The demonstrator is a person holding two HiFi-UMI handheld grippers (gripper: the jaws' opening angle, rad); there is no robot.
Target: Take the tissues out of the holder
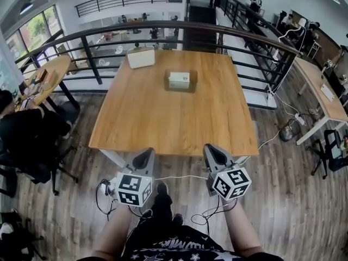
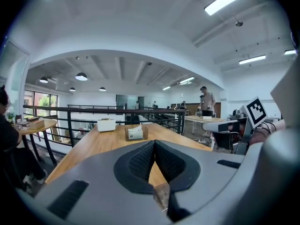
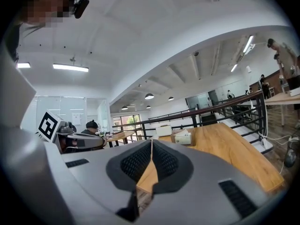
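A brown holder with white tissues (image 1: pixel 179 80) stands on the wooden table (image 1: pixel 163 124), past its middle. The same tissue holder (image 2: pixel 135 133) shows small in the left gripper view, and the tissue holder (image 3: pixel 183 137) is likewise distant in the right gripper view. My left gripper (image 1: pixel 145 157) hangs just short of the table's near edge, jaws shut with nothing between them. My right gripper (image 1: pixel 213 152) hovers beside it at the same edge, also shut and empty. Both are far from the holder.
A white box (image 1: pixel 141 58) sits at the table's far left corner. A black railing (image 1: pixel 136 34) runs behind the table. A seated person (image 1: pixel 27 135) and a round table (image 1: pixel 46 78) are at the left; cables (image 1: pixel 179 177) trail on the floor by my legs.
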